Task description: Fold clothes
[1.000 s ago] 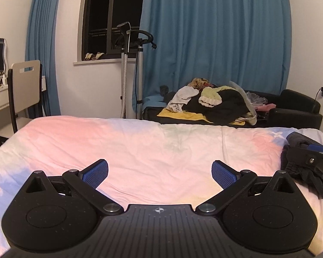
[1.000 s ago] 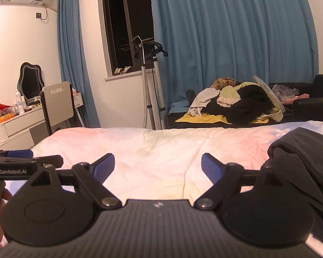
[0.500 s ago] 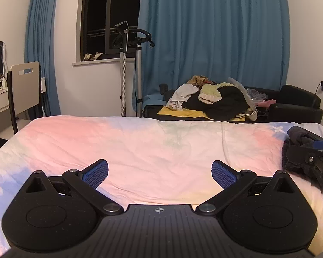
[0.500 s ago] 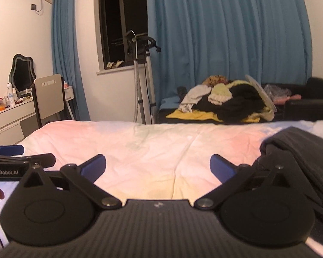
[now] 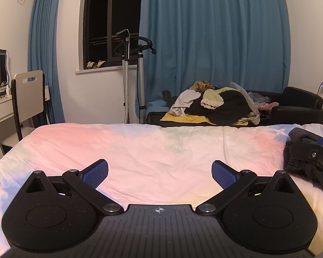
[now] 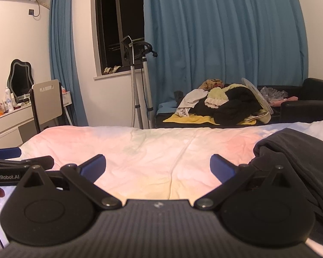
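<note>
Left hand-held gripper point(image 5: 159, 173): jaws spread wide, nothing between them, poised over the bed point(image 5: 140, 146). Right hand-held gripper point(image 6: 158, 167): jaws likewise apart and empty. Dark garment point(image 6: 295, 157) lies bunched on the bed's right side, just beside the right gripper's right finger; contact possible, but the view does not settle it. Clothes pile point(image 5: 215, 107) on the sofa point(image 5: 299, 107) beyond the bed.

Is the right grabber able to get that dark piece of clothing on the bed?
Probably yes. The right gripper is open and holds nothing, and the dark garment lies on the bed right beside its right finger, with nothing between them. It would only need to swing a little rightward.
</note>
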### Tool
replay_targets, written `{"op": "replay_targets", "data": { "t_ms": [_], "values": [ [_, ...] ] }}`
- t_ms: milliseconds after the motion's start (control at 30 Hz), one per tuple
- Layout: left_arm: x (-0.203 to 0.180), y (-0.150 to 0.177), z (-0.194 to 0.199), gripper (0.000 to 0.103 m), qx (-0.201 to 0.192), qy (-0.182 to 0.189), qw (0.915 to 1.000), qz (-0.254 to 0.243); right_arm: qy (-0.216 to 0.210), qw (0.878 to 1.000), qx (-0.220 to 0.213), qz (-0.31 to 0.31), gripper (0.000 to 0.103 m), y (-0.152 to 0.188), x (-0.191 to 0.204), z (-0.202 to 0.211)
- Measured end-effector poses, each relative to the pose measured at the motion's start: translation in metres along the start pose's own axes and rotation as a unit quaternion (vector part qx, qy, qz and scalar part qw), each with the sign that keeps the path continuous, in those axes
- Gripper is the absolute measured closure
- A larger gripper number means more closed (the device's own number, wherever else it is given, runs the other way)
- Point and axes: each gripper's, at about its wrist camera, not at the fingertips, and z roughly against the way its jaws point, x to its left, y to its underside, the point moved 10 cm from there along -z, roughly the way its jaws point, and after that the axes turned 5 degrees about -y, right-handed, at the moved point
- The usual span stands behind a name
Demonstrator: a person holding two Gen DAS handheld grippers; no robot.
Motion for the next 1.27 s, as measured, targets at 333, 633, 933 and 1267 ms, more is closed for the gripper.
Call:
{"op": "replay_targets", "data": {
  "t_ms": [333,633,933,1267],
  "values": [
    [-0.003,0.000,0.001,0.000,0.002,0.001,1.0000,-0.004,0.005,1.000,0.000,0.002,0.000,-0.004,-0.002,0.000],
    [-0.001,-0.002,0.003,0.000,0.002,0.001,1.0000,0.005,0.007,1.000,0.002,0.002,0.000,-0.003,-0.004,-0.004],
    [-0.003,-0.004,0.007,0.000,-0.010,-0.001,0.9999,-0.003,0.010,1.000,0.004,0.004,0.000,-0.003,-0.004,-0.003],
    [-0.007,-0.007,0.011,0.000,-0.021,0.001,0.9997,-0.012,0.014,1.000,0.006,0.013,0.000,0.000,0.001,-0.001]
  ]
}}
